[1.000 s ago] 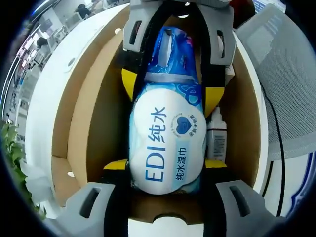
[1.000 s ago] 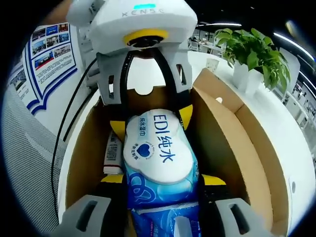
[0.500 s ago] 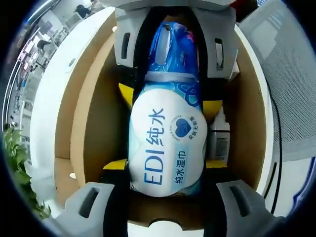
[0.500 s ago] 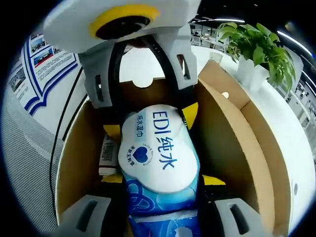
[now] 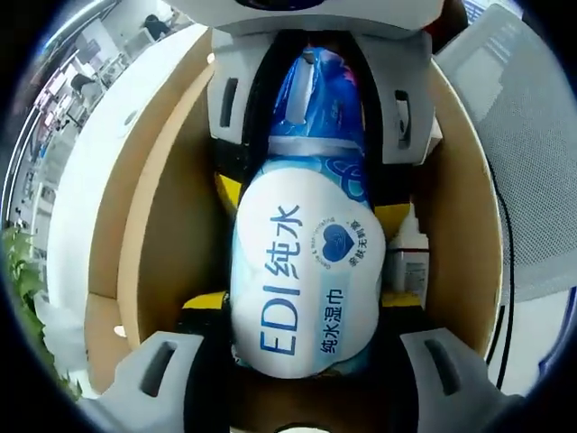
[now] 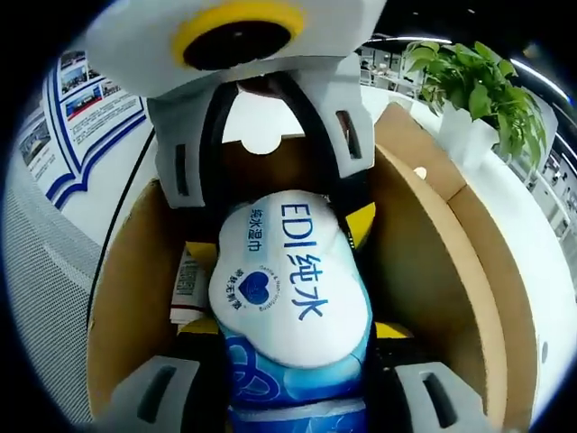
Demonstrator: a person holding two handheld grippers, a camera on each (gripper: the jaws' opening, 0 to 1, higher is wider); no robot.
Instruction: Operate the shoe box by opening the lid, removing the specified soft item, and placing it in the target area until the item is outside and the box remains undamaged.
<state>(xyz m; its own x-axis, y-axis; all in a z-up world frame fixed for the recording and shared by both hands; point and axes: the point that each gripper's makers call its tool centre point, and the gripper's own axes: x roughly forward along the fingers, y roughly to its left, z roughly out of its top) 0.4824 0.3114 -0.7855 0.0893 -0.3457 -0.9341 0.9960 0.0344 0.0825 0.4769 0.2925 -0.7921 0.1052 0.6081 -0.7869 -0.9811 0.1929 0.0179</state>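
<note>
Blue-and-white wipes pack [image 5: 306, 271] lay lengthwise between both grippers, the left gripper [image 5: 302, 311] and the right gripper [image 6: 293, 329] each pinching one end inside the cardboard box [image 6: 135, 280].

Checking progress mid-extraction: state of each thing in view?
shoe box: open, lid up.
wet wipes pack: inside the box, gripped at both ends.
small bottle: lying in the box beside the pack.
left gripper: shut on the pack.
right gripper: shut on the pack.
</note>
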